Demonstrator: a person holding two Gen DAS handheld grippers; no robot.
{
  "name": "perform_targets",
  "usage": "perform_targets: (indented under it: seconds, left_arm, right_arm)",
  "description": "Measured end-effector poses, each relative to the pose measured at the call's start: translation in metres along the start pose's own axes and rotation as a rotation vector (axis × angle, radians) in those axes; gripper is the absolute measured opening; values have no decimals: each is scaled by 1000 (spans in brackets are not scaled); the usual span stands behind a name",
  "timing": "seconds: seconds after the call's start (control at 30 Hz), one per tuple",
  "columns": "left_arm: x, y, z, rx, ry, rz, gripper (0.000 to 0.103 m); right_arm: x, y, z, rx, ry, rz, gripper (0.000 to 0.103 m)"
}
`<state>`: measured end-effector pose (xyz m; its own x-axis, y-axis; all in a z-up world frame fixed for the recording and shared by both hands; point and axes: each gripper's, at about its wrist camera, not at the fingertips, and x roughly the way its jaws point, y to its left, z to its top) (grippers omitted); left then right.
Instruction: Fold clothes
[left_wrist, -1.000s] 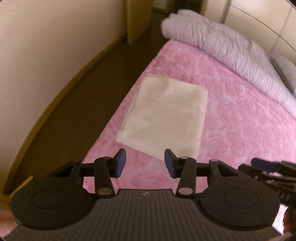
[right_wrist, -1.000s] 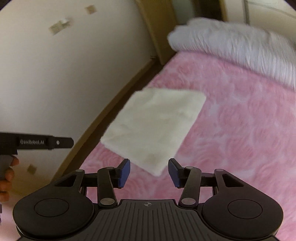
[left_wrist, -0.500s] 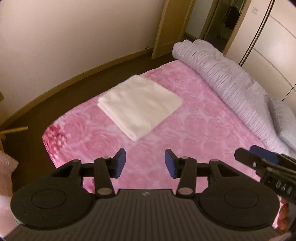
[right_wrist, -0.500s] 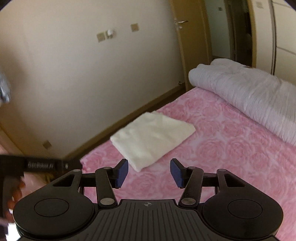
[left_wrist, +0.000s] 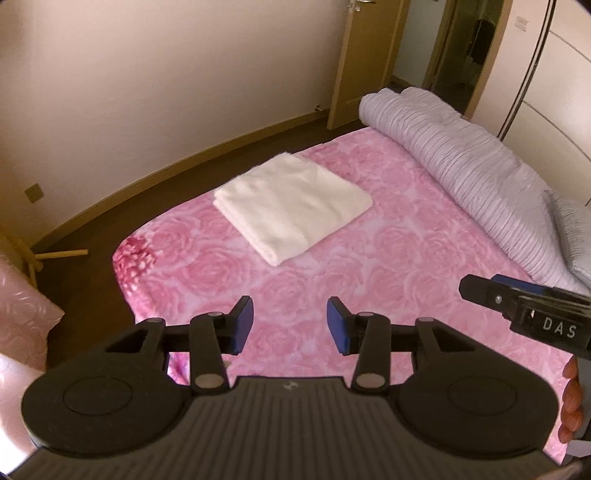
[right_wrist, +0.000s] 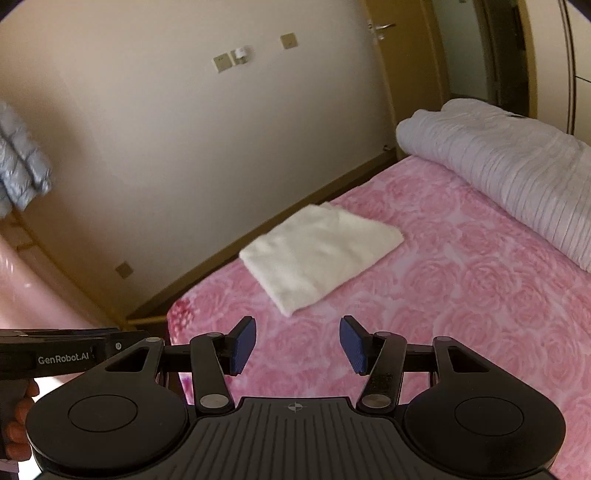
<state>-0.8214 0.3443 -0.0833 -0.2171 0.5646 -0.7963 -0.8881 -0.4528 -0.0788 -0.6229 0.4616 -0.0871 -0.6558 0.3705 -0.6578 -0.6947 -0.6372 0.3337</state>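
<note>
A cream garment (left_wrist: 291, 205) lies folded into a neat rectangle on the pink rose-patterned bed (left_wrist: 388, 266), near the bed's left edge; it shows again in the right wrist view as the same folded garment (right_wrist: 321, 254). My left gripper (left_wrist: 291, 325) hangs open well back from it, with nothing between its blue pads. Just as far back, my right gripper (right_wrist: 298, 345) is open and empty too. Each gripper's body shows at the edge of the other's view.
A rolled lilac duvet (left_wrist: 461, 162) lies along the bed's far side. A dark floor strip (left_wrist: 147, 192) runs between bed and wall. A wooden door (left_wrist: 365, 59) stands behind. Pink cushions (left_wrist: 22, 317) sit at the left.
Both grippers have pulled back and risen from the folded garment, which now looks smaller and farther off. Both stay open.
</note>
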Motion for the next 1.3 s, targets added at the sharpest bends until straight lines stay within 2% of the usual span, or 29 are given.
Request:
perform_targets:
  seconds: [0.3, 0.7, 1.3]
  left_arm:
    - [4, -17, -12, -12, 33, 12, 40]
    - [14, -30, -24, -39, 91, 15, 40]
    - [48, -28, -9, -65, 141, 15, 40]
  right_arm:
    - [12, -10, -4, -54, 79, 5, 54]
    - [34, -27, -10, -103, 210, -89, 54]
    - [75, -30, 16, -141, 248, -87, 54]
